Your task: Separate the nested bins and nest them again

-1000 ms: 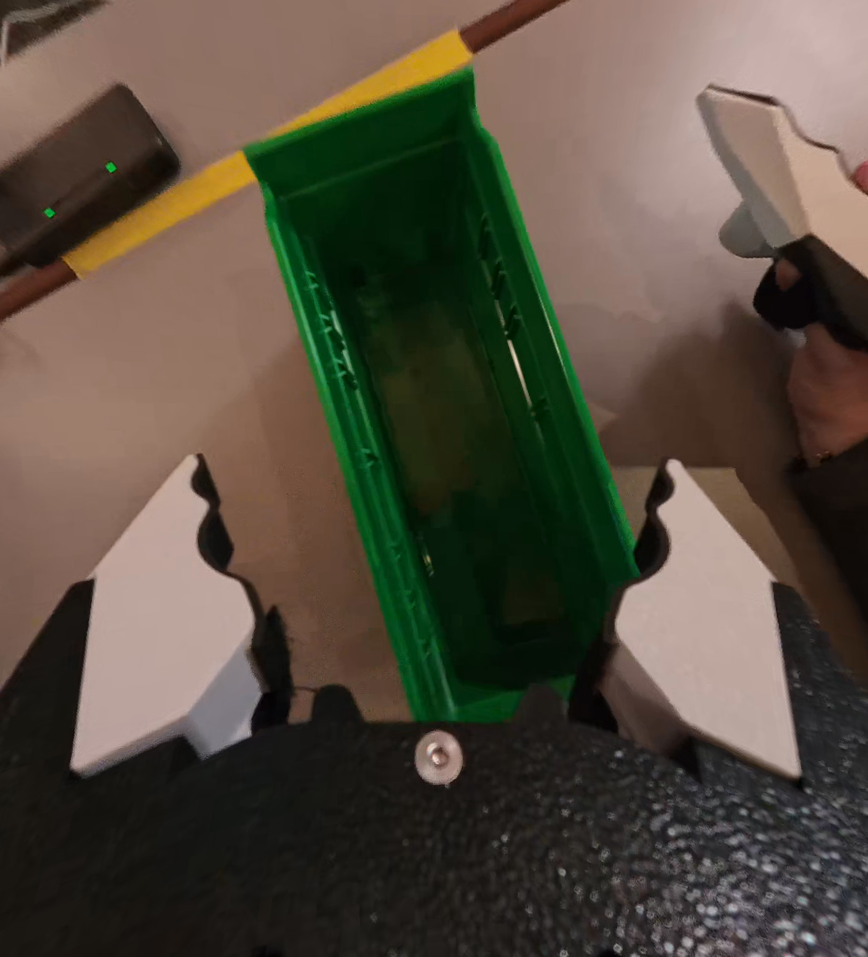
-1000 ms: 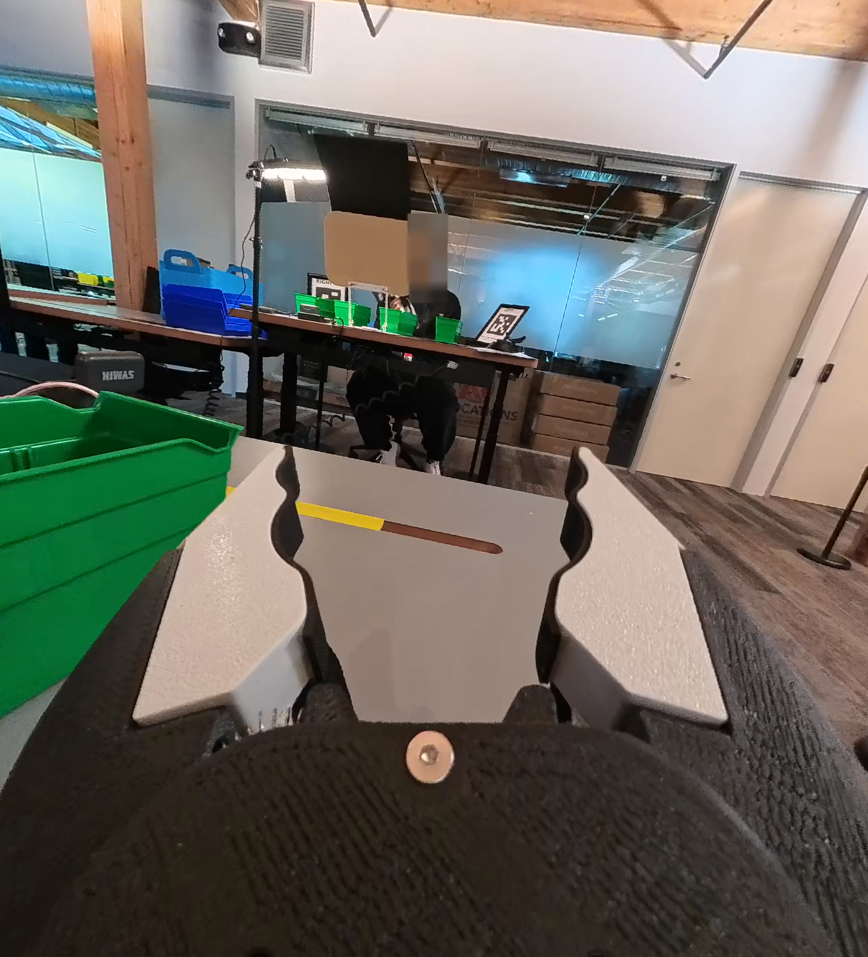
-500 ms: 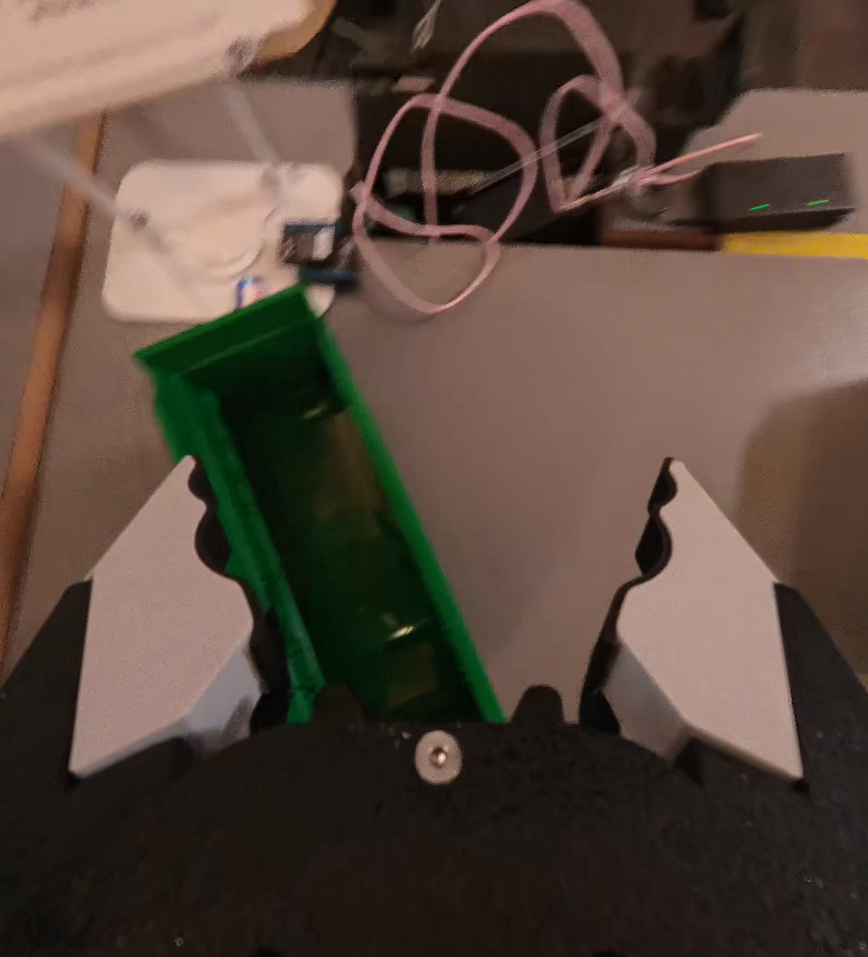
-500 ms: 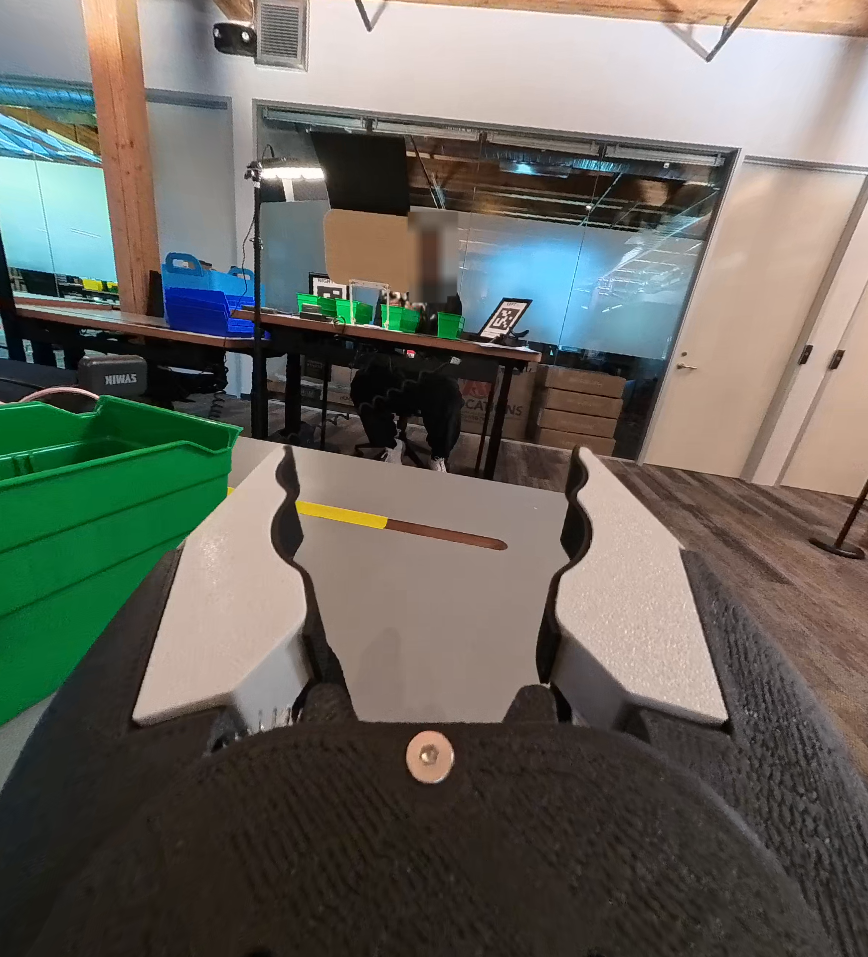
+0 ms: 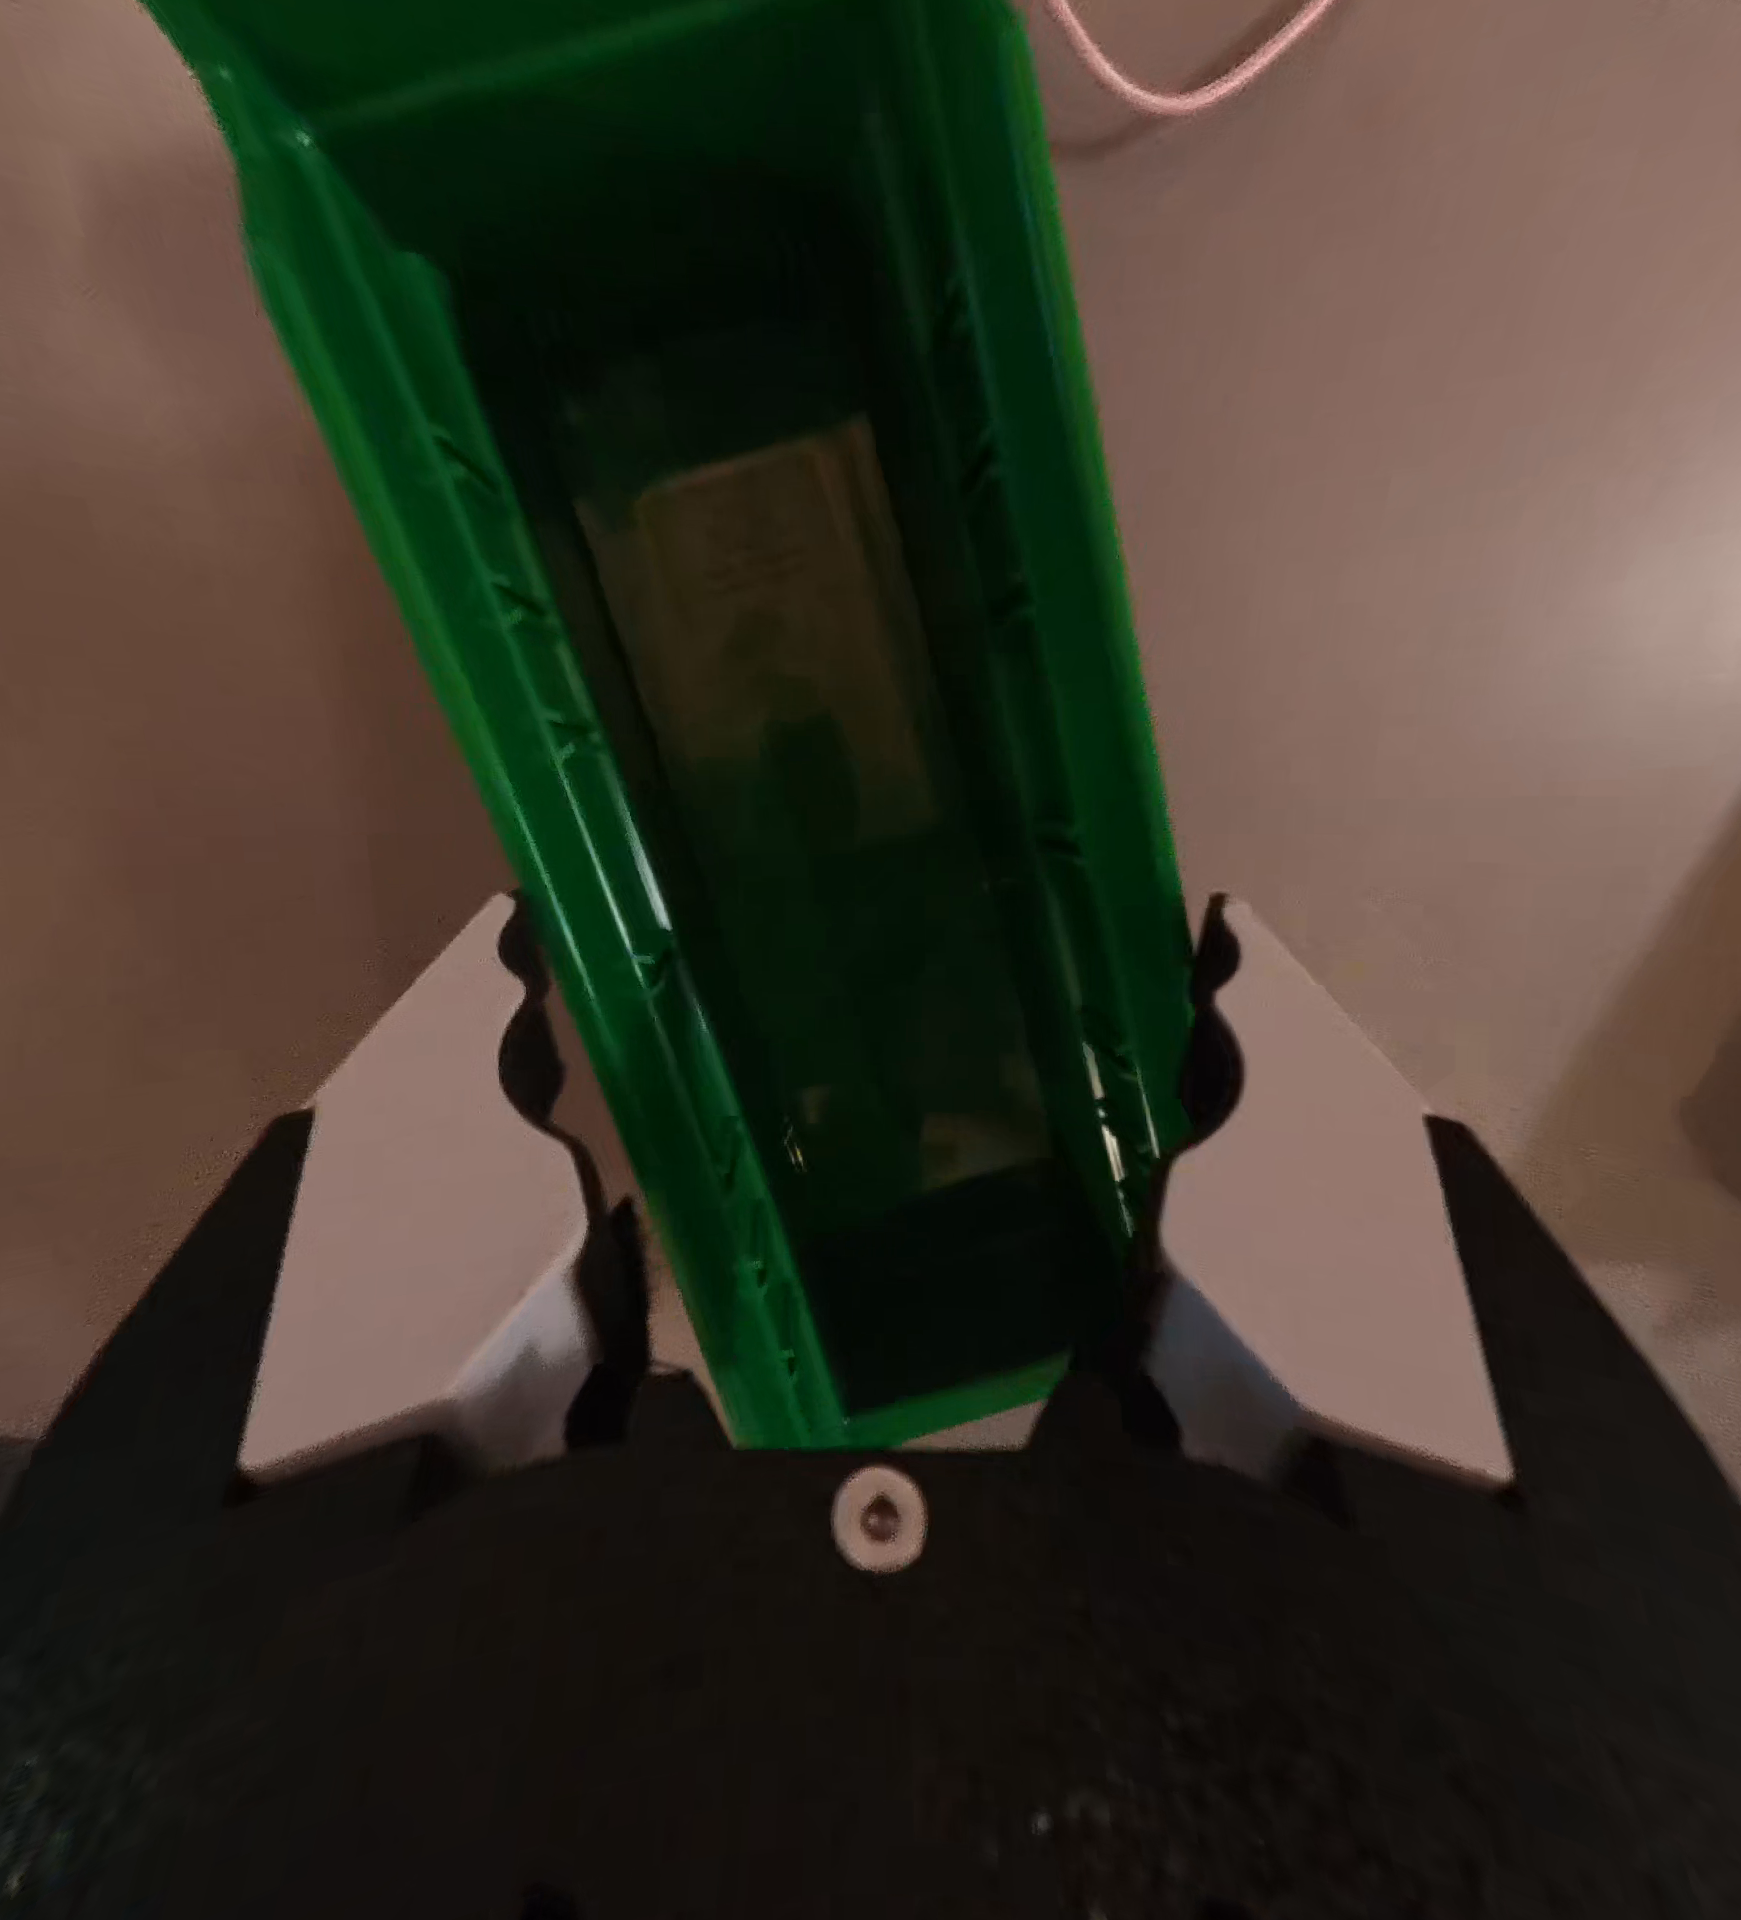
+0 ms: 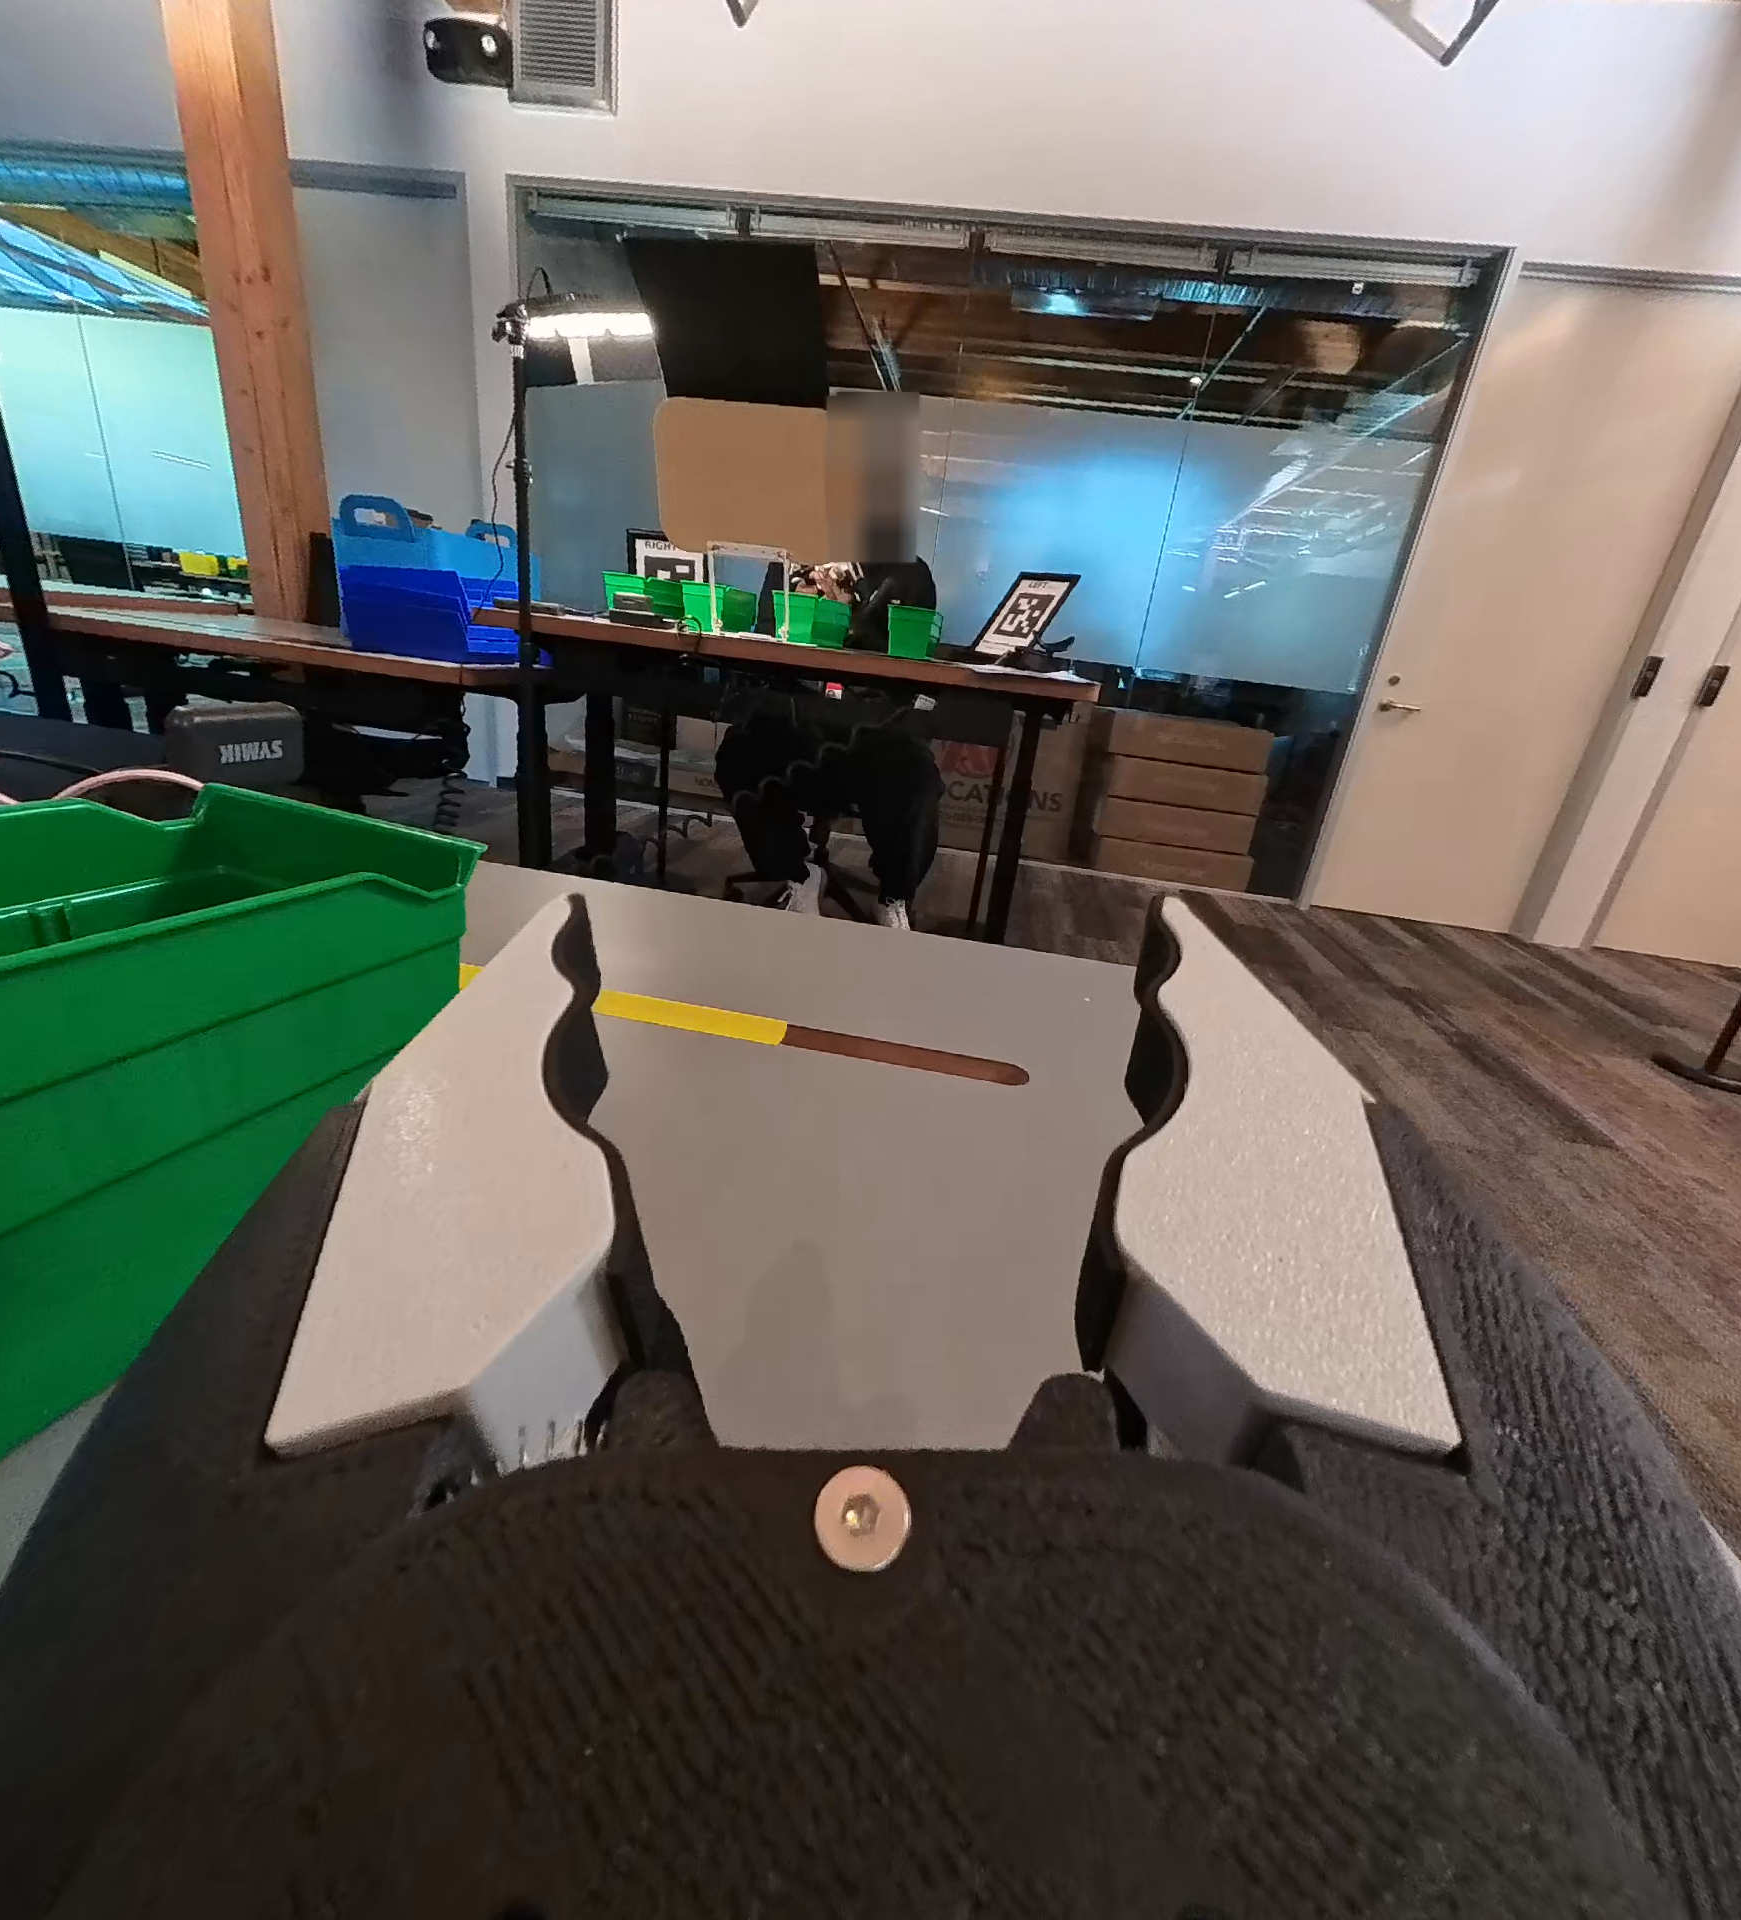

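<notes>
A narrow green bin [image 5: 492,644] lies lengthwise between my left gripper's fingers [image 5: 1292,1143], open side up, with a pale label [image 5: 783,644] on its floor. My left gripper [image 5: 866,935] has closed across the bin's width near its close end, and both fingertips touch its side walls. The picture is blurred. In the right wrist view, two more green bins [image 6: 170,1039] sit nested on the grey table [image 6: 845,1195] at the left. My right gripper [image 6: 866,935] is open and empty over bare table, to the right of them.
A pink cable [image 5: 1188,83] lies beyond the held bin. A yellow and brown strip [image 6: 804,1039] crosses the table near its far edge. Beyond the table there is wooden floor, a light stand [image 6: 523,623] and a seated person at a far desk.
My left gripper swung from the bin by the yellow tape to a bin farther left, moved over it and narrowed its fingers onto its walls. My right gripper has hardly moved.
</notes>
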`<state>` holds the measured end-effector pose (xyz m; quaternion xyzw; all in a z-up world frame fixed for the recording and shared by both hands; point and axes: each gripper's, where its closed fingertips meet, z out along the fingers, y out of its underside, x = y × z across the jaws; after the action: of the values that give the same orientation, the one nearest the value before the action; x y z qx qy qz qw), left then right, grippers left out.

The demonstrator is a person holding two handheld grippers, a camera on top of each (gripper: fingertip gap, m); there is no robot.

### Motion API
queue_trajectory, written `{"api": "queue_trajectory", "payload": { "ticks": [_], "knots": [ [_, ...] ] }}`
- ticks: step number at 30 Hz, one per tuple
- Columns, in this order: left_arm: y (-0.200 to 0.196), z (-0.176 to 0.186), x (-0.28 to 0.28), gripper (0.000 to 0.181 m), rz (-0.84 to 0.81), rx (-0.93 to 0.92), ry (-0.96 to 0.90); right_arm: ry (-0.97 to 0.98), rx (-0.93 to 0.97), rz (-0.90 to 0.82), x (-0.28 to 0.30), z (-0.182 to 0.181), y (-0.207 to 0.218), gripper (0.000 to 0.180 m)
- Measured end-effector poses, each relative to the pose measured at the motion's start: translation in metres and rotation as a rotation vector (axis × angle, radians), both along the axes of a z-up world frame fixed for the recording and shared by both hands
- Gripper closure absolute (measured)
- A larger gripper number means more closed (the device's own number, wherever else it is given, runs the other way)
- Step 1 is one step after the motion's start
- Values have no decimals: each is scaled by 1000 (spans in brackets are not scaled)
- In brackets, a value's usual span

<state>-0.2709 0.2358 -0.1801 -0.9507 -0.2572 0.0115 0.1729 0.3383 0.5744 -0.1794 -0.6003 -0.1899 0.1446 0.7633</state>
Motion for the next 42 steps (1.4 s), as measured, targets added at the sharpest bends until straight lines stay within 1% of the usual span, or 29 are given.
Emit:
{"api": "queue_trajectory", "payload": {
  "ticks": [5, 9, 15, 21, 25, 30, 33, 36, 39, 42],
  "knots": [
    [-5, 4, 2, 76, -48, -30, -38, -10, -8, -3, 0, -2, 1, 76],
    [-2, 7, -2, 78, -89, 1, 3, -9, -13, -3, 0, -3, 1, 76],
    [-8, 8, -7, 81, -68, 18, -49, -8, -14, -4, 0, -3, 2, 76],
    [-11, 16, -11, 83, -77, 39, -49, -6, -11, -13, 2, -2, 2, 77],
    [-10, 36, -14, 83, -65, 95, -45, -3, -12, -17, 3, -2, 3, 78],
    [-3, 82, -9, 84, -90, 183, 11, -10, -9, -16, 2, -2, 2, 78],
    [14, 118, 9, 84, -157, 268, 70, -13, -9, -14, 0, -2, 2, 78],
    [41, 145, 45, 84, -246, 345, 92, -12, -6, -12, 0, -2, 0, 78],
    [71, 148, 93, 84, -360, 359, 71, -15, -4, -10, -1, -2, 0, 78],
    [102, 131, 145, 84, -478, 351, 13, -19, -6, -5, -2, -2, 0, 78]
  ]
}}
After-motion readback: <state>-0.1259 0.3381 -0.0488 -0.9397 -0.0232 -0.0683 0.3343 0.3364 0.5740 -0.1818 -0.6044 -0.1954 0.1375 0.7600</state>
